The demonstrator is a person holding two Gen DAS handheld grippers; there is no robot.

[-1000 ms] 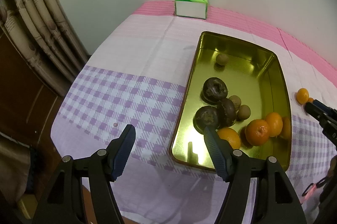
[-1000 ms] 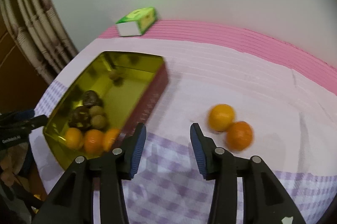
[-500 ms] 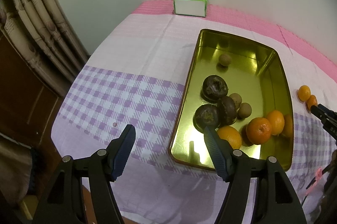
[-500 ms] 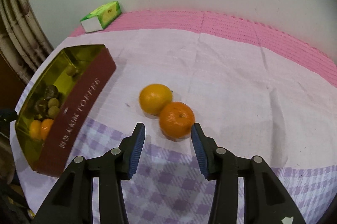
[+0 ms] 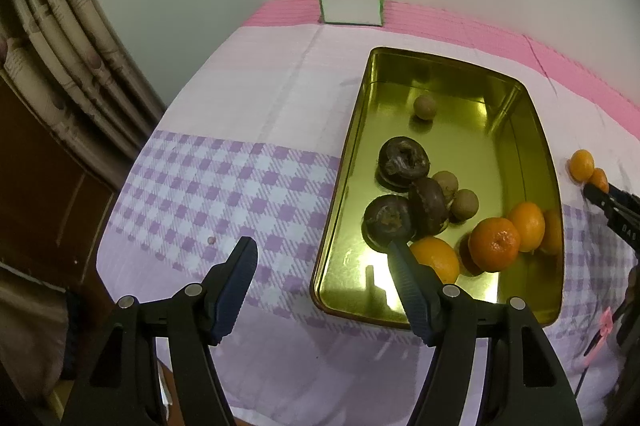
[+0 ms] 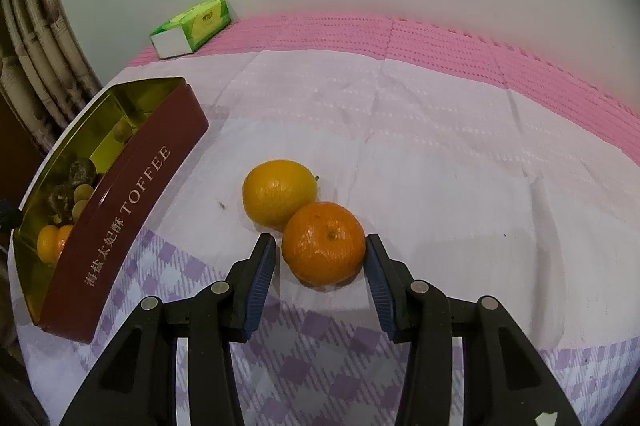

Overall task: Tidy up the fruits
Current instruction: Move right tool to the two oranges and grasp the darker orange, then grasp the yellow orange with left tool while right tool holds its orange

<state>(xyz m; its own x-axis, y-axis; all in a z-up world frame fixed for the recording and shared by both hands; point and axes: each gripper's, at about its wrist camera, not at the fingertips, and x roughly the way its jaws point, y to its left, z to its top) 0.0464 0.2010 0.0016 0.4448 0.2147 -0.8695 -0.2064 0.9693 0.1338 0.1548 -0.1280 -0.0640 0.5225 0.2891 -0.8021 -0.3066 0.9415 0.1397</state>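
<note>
A gold toffee tin lies on the tablecloth and holds three dark brown fruits, small tan round fruits and several oranges. My left gripper is open and empty, near the tin's front left corner. In the right wrist view my right gripper is open, its fingers on either side of an orange mandarin on the cloth. A yellower orange touches it behind. The tin lies to the left.
A green tissue box stands at the table's far edge by the wall, also in the right wrist view. A curtain hangs at the left. The table's front edge drops off below my left gripper.
My right gripper has swung right from the tin and moved forward until its fingers straddle the mandarin. My left gripper has barely moved.
</note>
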